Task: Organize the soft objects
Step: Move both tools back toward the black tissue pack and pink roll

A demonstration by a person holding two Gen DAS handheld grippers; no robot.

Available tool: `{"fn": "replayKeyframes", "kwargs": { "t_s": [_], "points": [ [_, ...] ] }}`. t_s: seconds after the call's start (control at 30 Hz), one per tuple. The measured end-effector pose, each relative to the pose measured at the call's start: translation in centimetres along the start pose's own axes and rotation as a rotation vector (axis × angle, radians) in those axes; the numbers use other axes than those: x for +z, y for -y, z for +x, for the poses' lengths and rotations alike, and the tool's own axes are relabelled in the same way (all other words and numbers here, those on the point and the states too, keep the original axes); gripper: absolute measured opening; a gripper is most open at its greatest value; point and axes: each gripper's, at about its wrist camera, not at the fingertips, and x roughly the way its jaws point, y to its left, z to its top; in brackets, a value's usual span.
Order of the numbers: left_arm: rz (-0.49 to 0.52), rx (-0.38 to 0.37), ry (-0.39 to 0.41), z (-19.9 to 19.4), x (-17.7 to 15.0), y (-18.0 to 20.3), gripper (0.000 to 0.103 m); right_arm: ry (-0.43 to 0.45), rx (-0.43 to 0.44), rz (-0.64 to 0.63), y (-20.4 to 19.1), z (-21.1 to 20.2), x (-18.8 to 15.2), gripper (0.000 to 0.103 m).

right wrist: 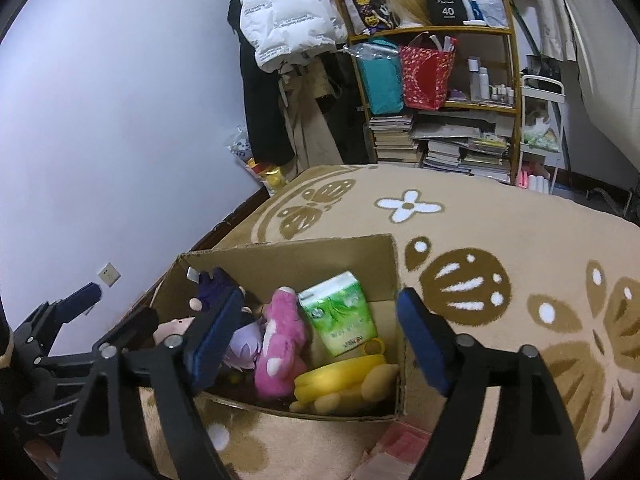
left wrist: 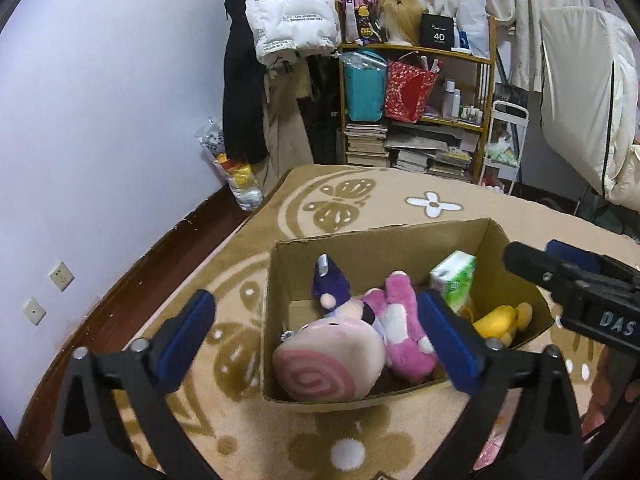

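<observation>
An open cardboard box point(left wrist: 380, 236) point(right wrist: 288, 256) stands on a patterned beige rug point(left wrist: 400, 200). Inside lie a round pink swirl plush point(left wrist: 332, 360), a pink plush point(left wrist: 396, 320) point(right wrist: 280, 332), a purple-haired doll point(left wrist: 332, 280) point(right wrist: 244, 344), a green tissue pack point(left wrist: 456, 280) point(right wrist: 340, 312) and a yellow plush point(left wrist: 500, 320) point(right wrist: 340, 376). My left gripper point(left wrist: 316, 296) hovers open over the box's left half, nothing between its blue pads. My right gripper point(right wrist: 318, 292) stands open above the right half, touching nothing. Each gripper shows in the other's view, right point(left wrist: 560, 272) and left point(right wrist: 80, 300).
A wooden shelf point(left wrist: 416, 100) with books and bags stands beyond the rug, hanging coats point(left wrist: 292, 8) to its left and a white cart point(left wrist: 504, 140) to its right. A plastic bag of toys point(left wrist: 240, 176) leans on the wall. Something pink point(right wrist: 400, 440) lies before the box.
</observation>
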Motion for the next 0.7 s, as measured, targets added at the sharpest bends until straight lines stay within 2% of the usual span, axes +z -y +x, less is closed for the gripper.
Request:
{"fn": "replayKeyframes", "kwargs": {
  "t_s": [0.3,0.7],
  "points": [
    [0.018,0.066,0.012,-1.7,-0.4,-0.4,0.103,0.001,-0.060,0.003,0.5,-1.7,0.2,0.102],
    [-0.019,0.064,0.004,-5.8,-1.8,-1.1,0.103,-0.017,-0.057,0.029,0.7,-4.2,-0.6,0.103]
  ]
}}
